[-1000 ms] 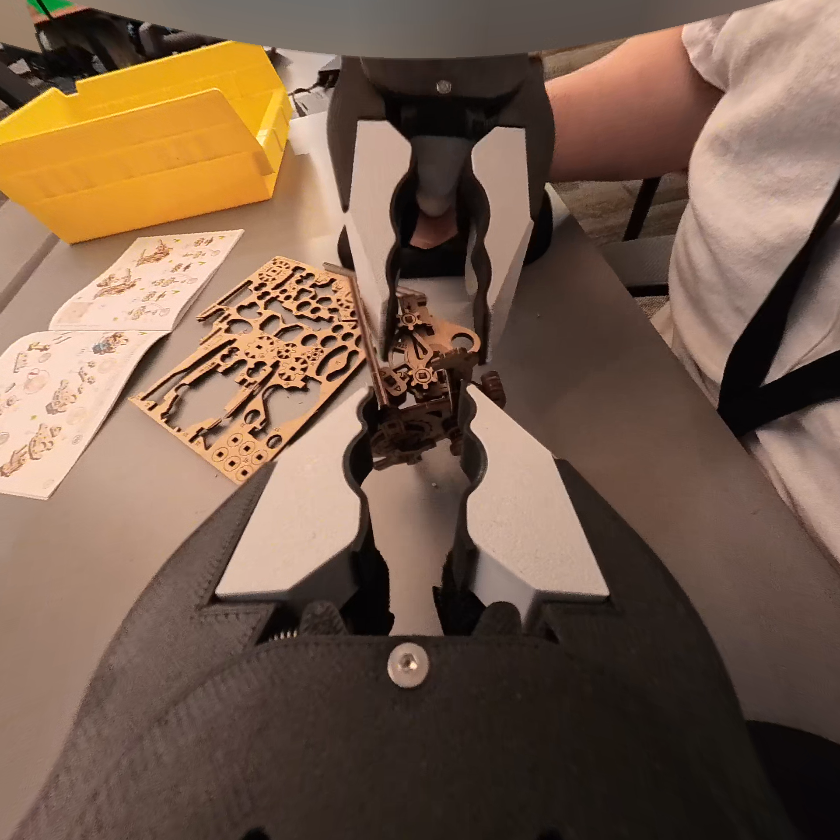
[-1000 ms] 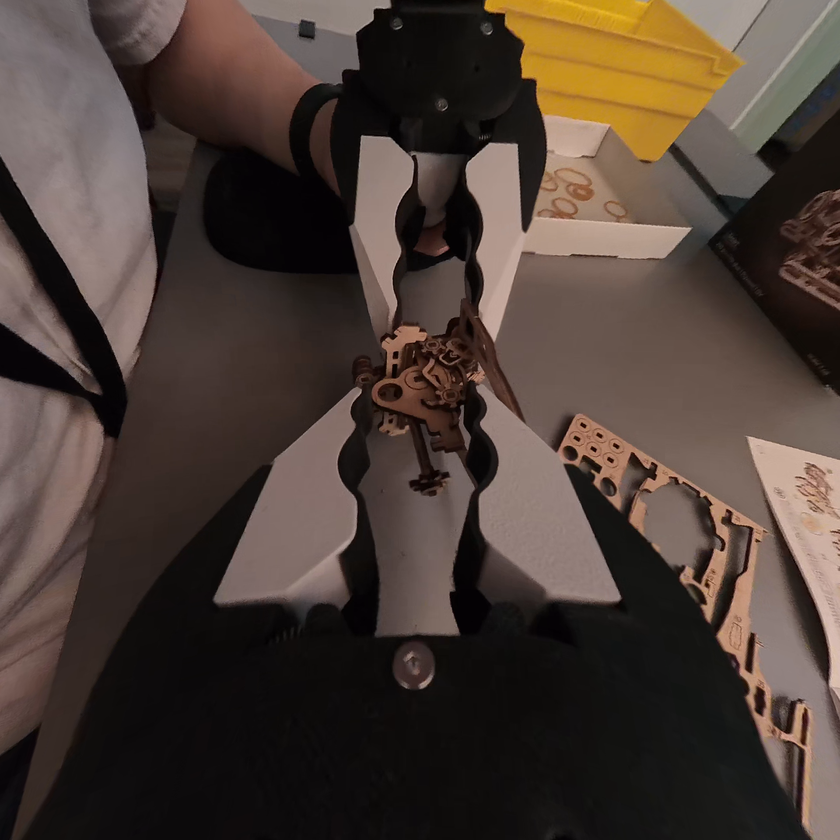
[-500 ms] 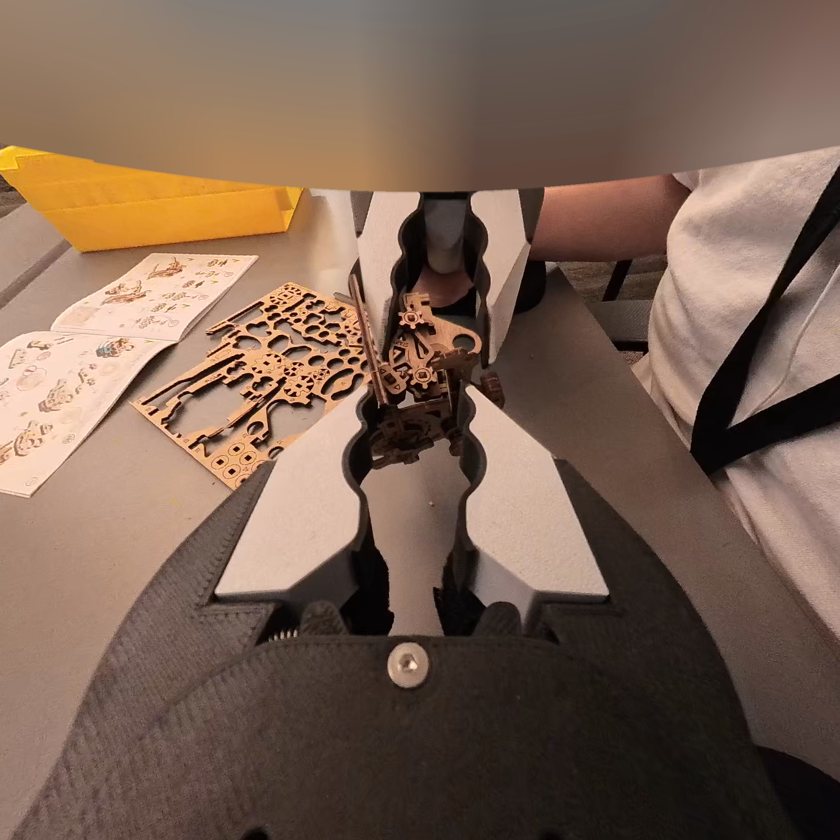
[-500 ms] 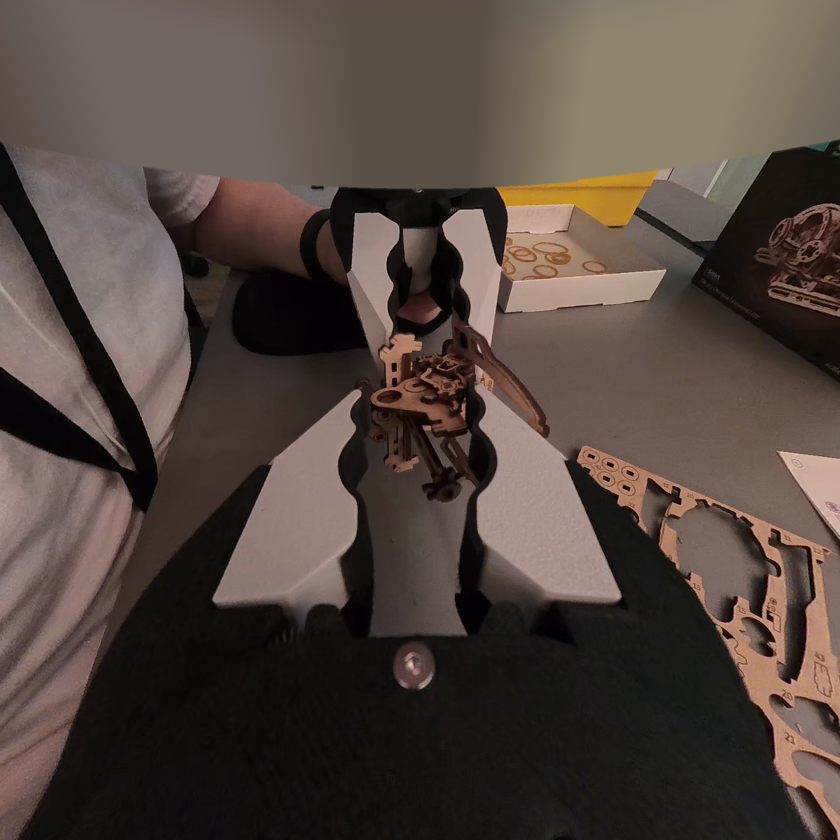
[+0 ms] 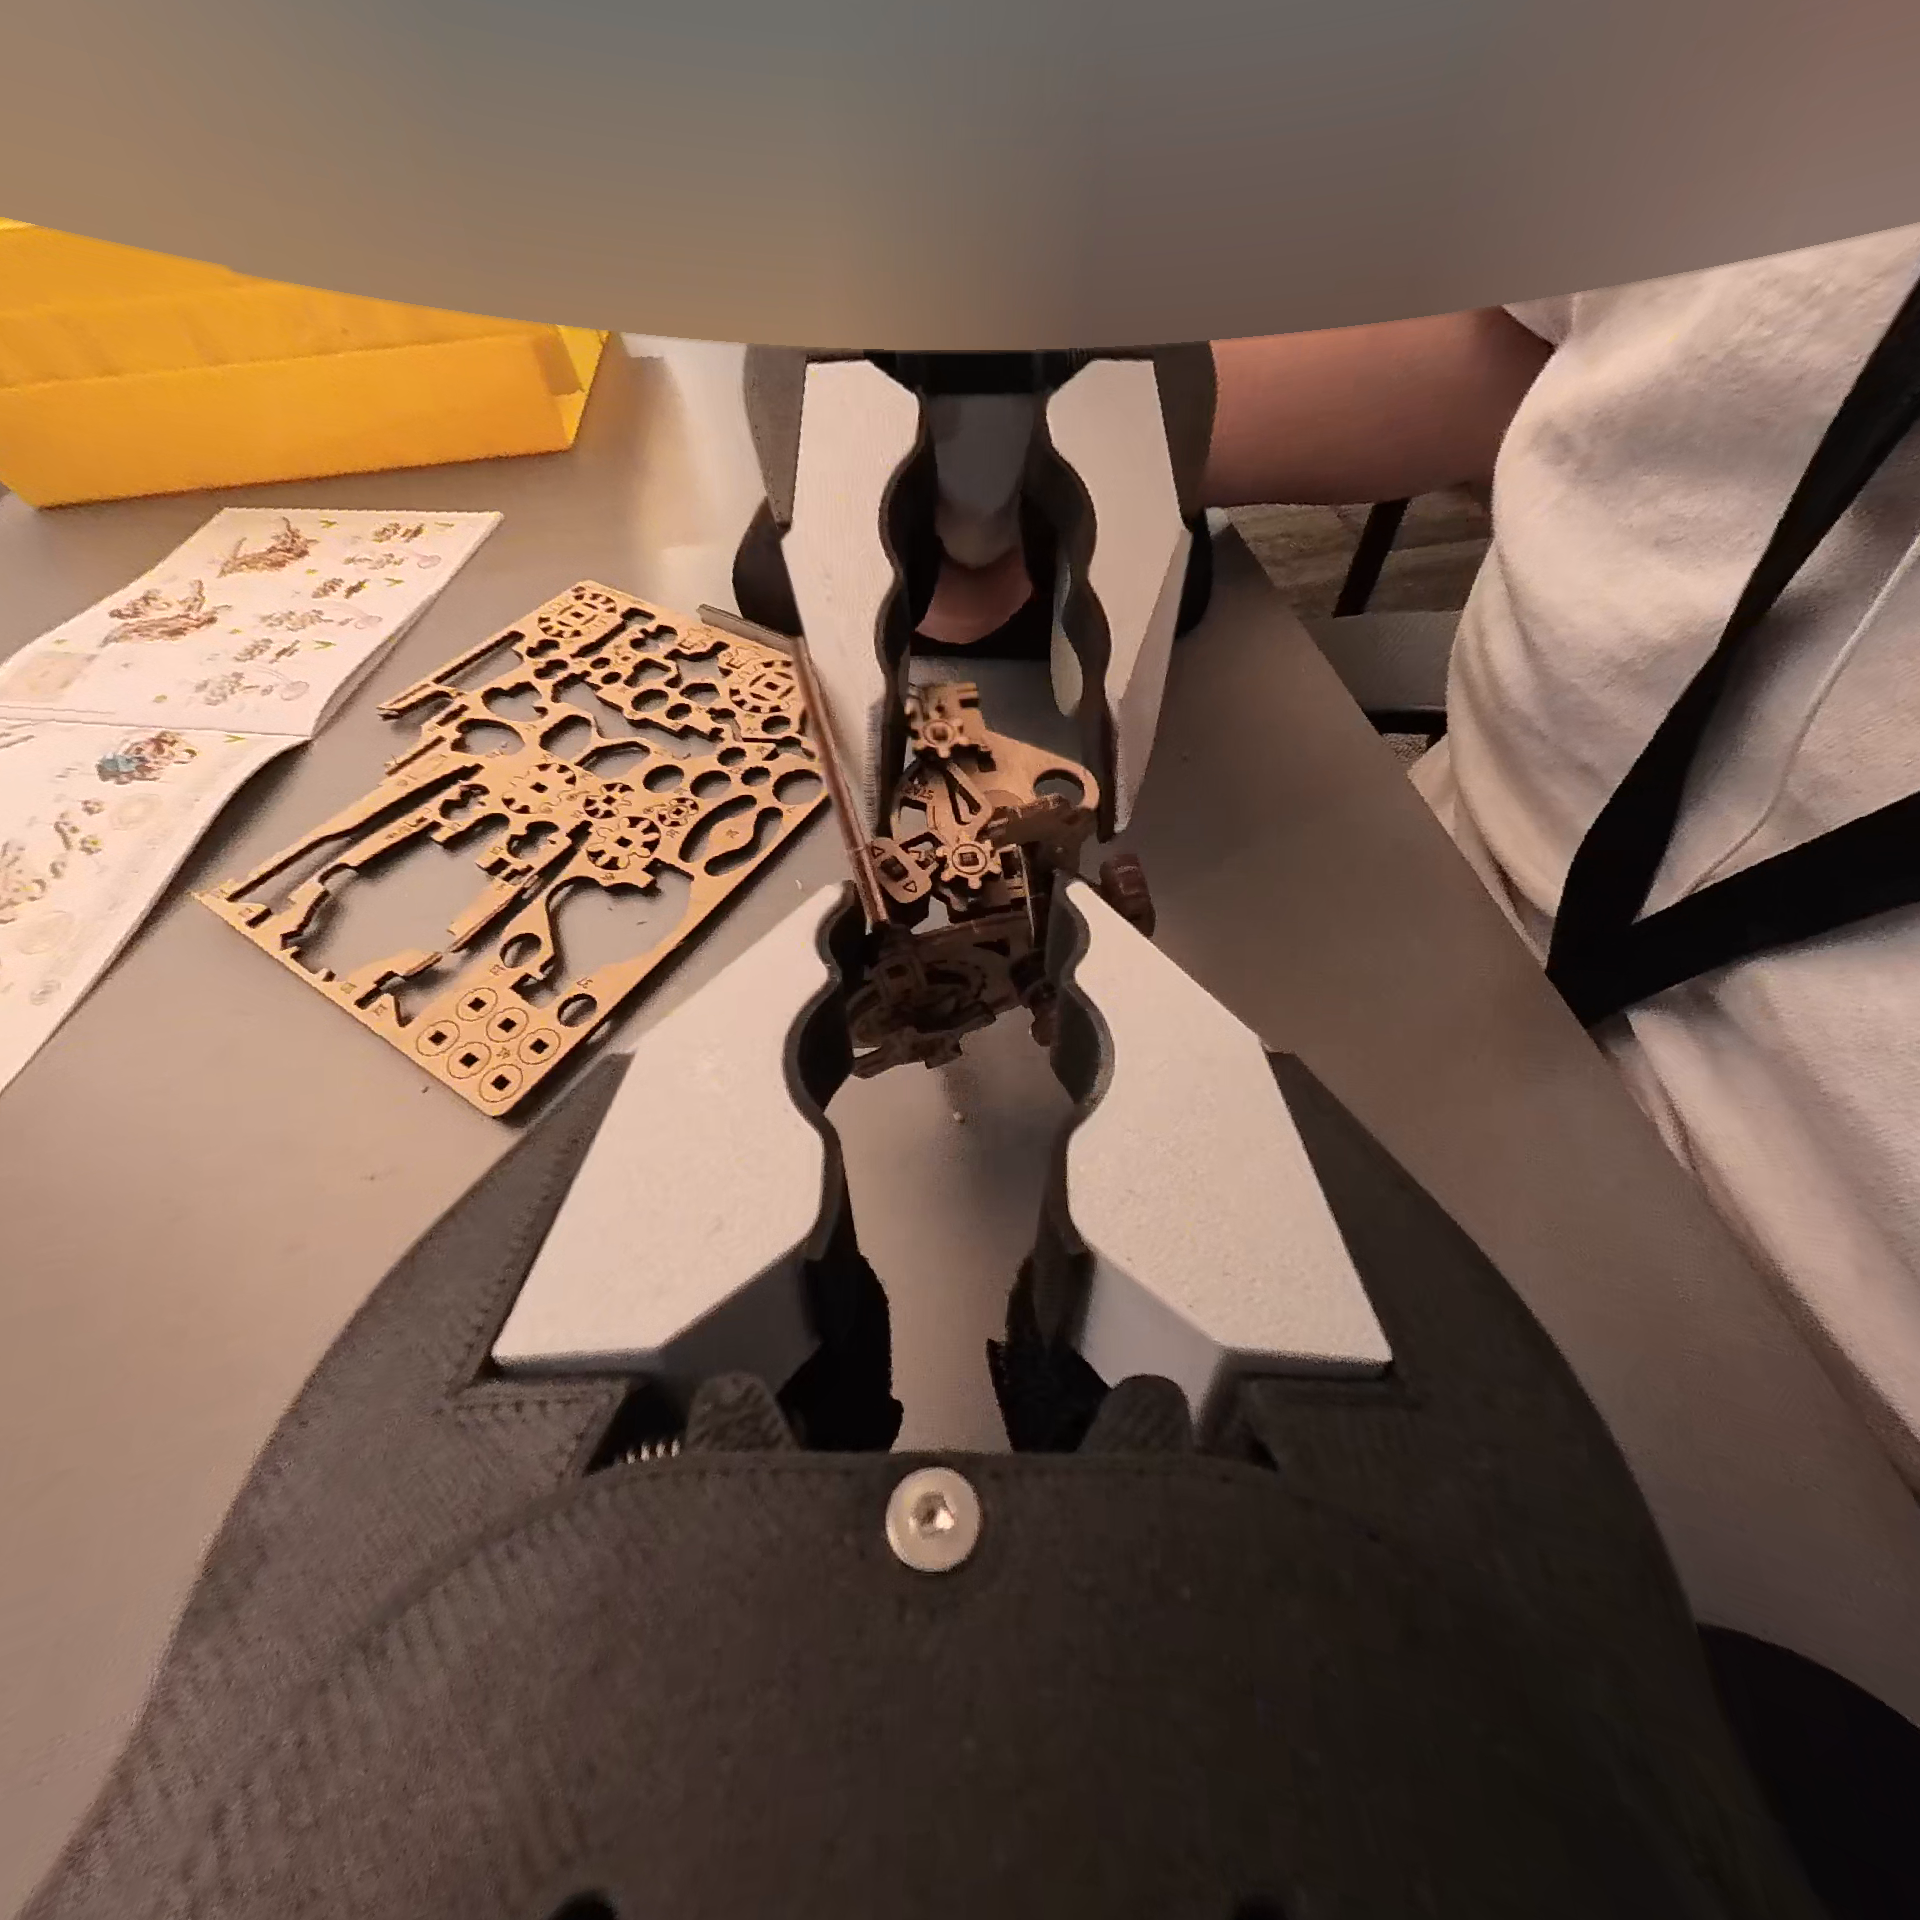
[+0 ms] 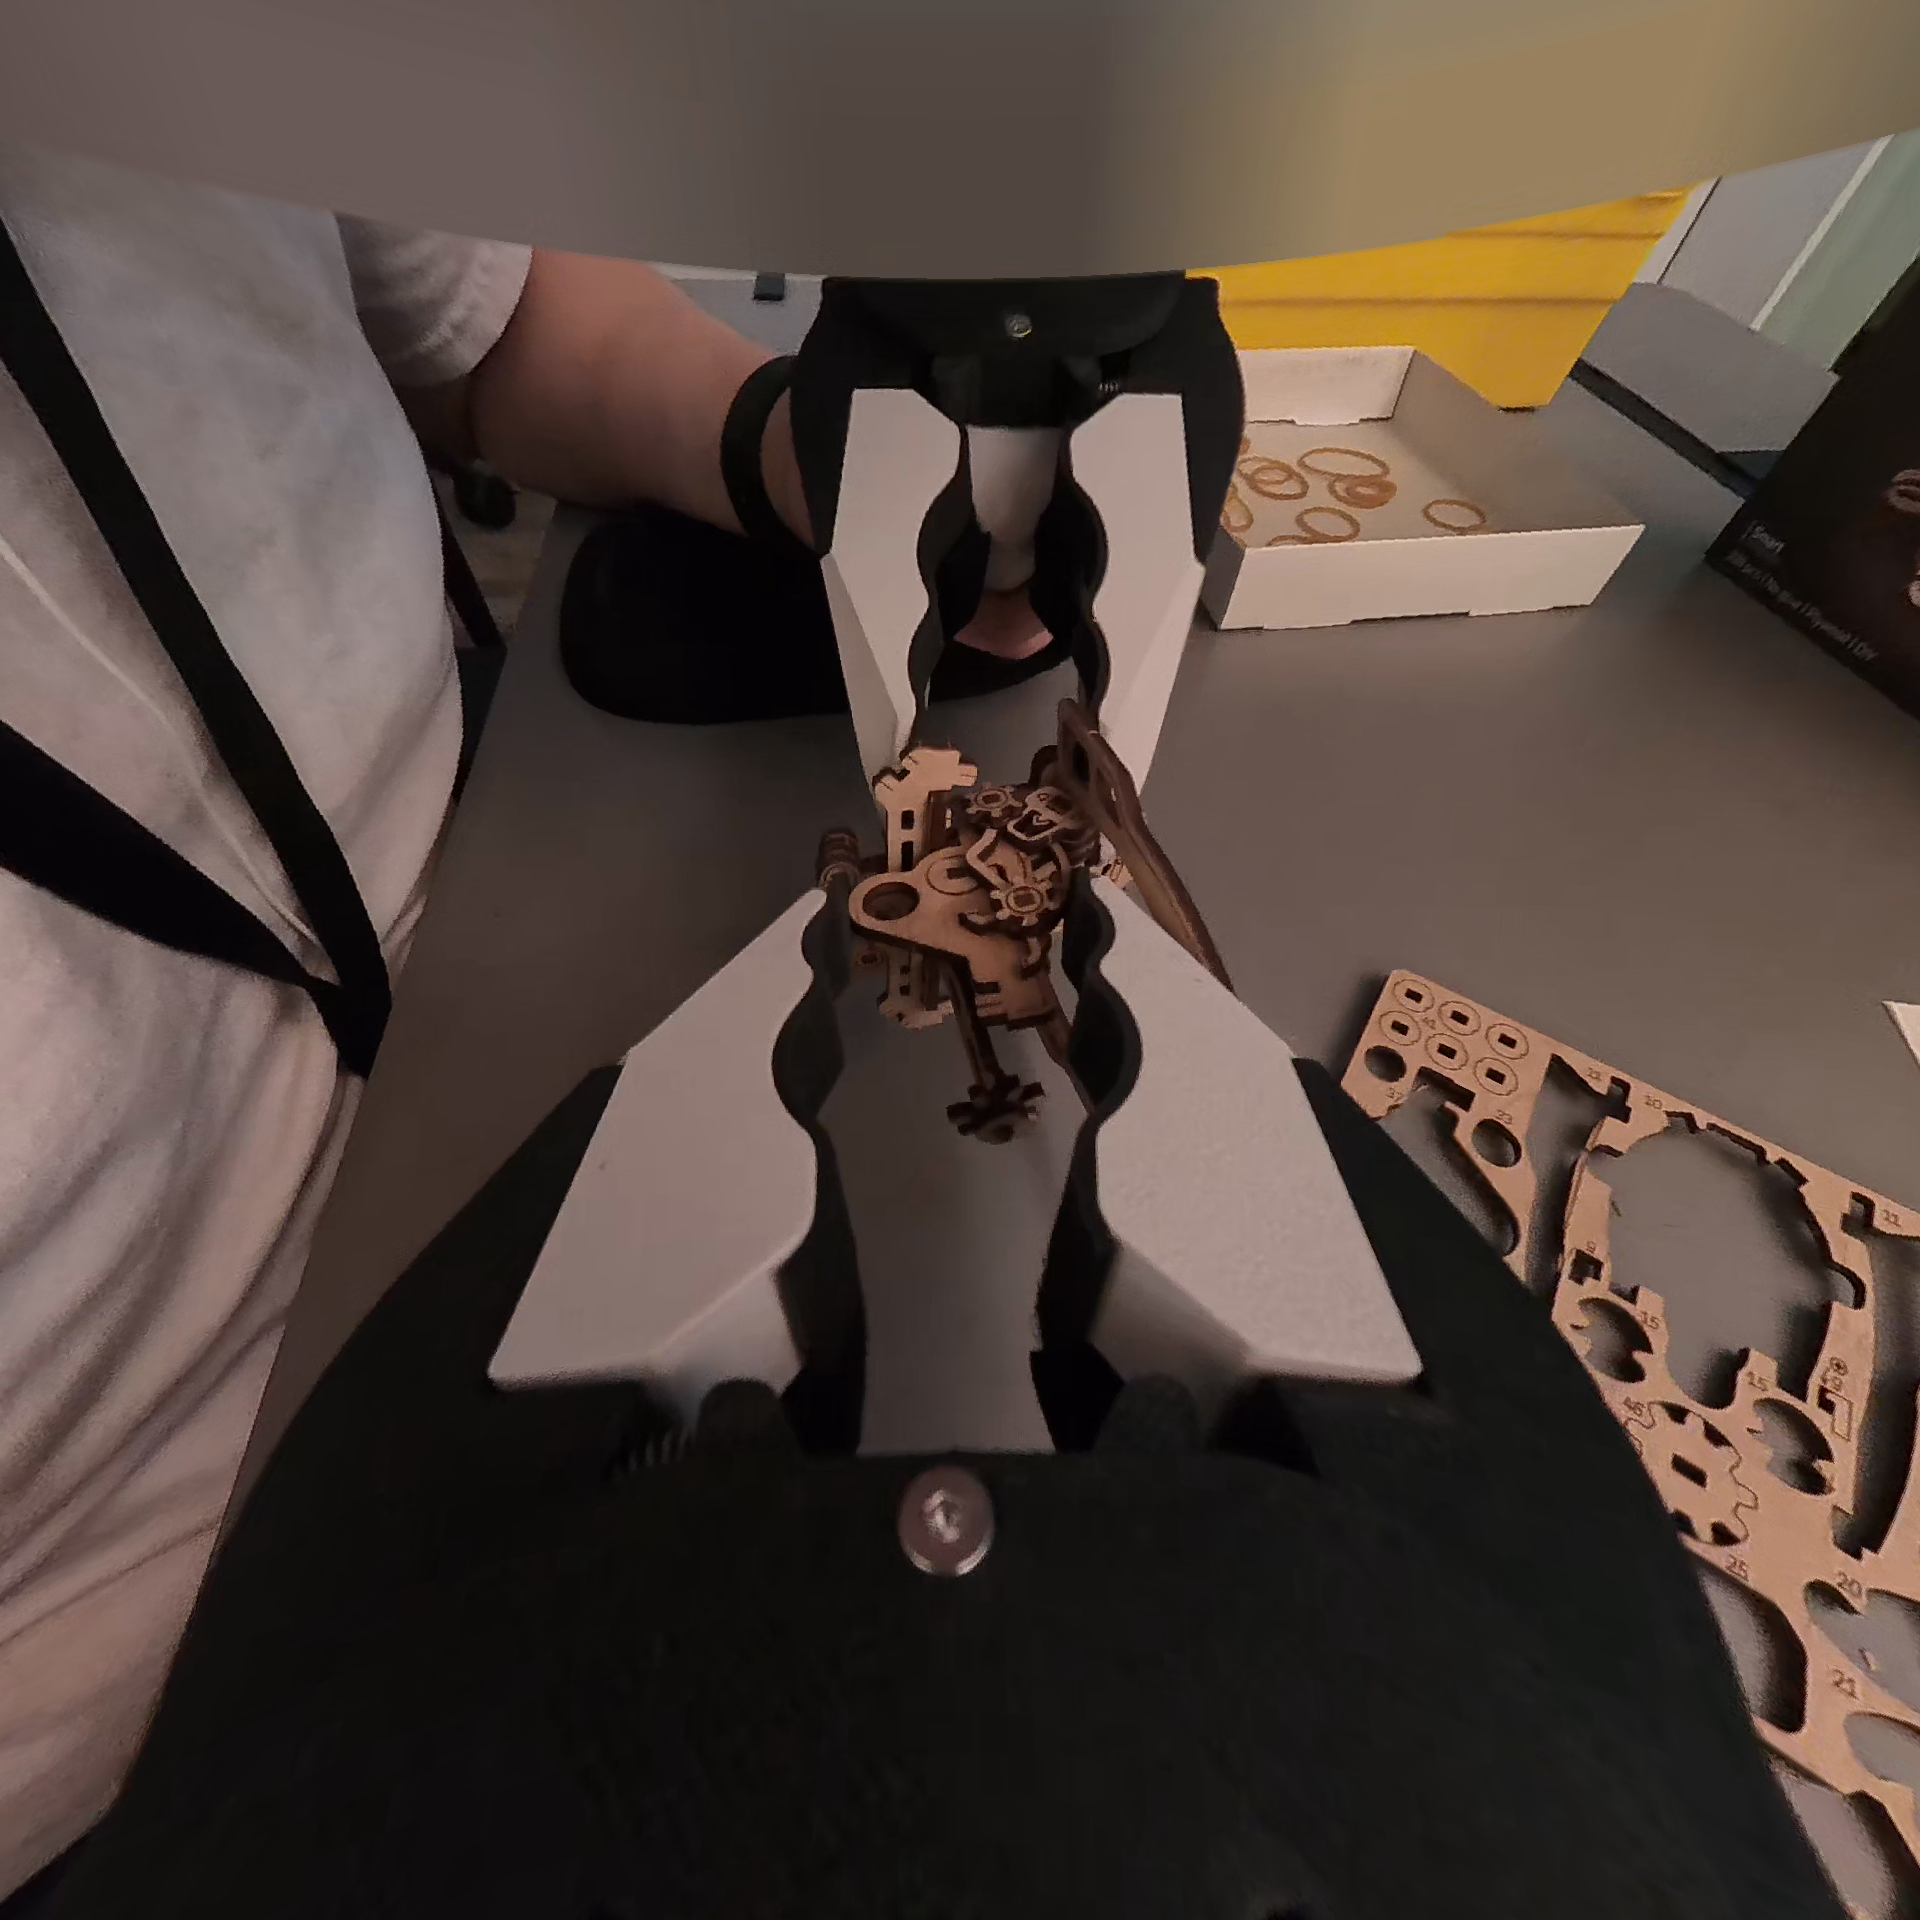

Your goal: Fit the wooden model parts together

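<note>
Wooden gears and thin plates made up the half-built model [image 5: 966, 894], which hung above the grey table [image 5: 312, 1195] between the two tools. The left gripper [image 5: 951, 935] was clamped on its near end, and the right gripper [image 6: 951, 935] was clamped on the opposite end, so both held the one model tip to tip.

The likeliest failure, as I judged it, was a snapped part: any twist or pull between the two grips would load the thin strip [image 6: 1138, 831] and the small gear on its stem [image 6: 992, 1101], both of which stuck out unsupported. A loosened squeeze on either side could also let the model swing or drop.

Just beside the work lay a punched-out sheet [image 5: 551, 831], an open booklet [image 5: 208, 644] and a yellow bin [image 5: 270, 395]; a white tray of rings [image 6: 1403, 520] and a dark box [image 6: 1829, 540] sat farther off. Each gripper blocked the other's path to the model.
</note>
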Motion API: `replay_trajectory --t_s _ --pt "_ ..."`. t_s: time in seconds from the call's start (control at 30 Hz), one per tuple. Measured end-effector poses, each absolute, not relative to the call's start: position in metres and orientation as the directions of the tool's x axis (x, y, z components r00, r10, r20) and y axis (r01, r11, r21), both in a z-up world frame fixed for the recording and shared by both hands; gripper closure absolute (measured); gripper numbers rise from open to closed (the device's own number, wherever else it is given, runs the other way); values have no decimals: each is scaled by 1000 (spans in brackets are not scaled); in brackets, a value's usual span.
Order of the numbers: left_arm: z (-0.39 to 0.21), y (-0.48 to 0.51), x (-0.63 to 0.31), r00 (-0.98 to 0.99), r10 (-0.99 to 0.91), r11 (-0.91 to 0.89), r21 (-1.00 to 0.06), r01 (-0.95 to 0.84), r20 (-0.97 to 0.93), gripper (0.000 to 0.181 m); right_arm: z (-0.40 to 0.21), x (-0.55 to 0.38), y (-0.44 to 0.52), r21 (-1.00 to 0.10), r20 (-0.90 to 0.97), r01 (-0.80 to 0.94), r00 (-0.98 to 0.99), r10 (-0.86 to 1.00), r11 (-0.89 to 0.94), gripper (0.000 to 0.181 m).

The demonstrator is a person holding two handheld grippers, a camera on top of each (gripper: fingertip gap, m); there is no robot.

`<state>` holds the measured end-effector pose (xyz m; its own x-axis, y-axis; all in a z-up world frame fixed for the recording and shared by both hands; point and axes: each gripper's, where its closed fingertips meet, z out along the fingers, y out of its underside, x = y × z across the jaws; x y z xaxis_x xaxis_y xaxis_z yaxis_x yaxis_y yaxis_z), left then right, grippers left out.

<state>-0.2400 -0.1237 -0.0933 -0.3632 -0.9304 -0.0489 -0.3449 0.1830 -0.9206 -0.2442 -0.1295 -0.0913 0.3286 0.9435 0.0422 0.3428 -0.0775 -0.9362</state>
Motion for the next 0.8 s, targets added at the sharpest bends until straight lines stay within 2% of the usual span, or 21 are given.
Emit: replay_trajectory --t_s 0.13,0.4,0.63,0.8 --pt "-93 -123 -239 -359 -931 191 -920 -343 -59 149 -90 -243 -130 -937 42 340 332 942 -78 141" --pt "-91 -115 -240 -326 -944 169 -923 -346 -51 149 -90 -244 -123 -946 60 310 466 883 -99 141" --pt "-97 -122 -241 -367 -929 193 -911 -365 -50 149 -96 -245 -129 -921 45 377 350 936 -96 141" --pt "-97 -121 -240 -360 -932 187 -909 -373 -44 149 -97 -244 -127 -932 21 340 397 918 -126 141"
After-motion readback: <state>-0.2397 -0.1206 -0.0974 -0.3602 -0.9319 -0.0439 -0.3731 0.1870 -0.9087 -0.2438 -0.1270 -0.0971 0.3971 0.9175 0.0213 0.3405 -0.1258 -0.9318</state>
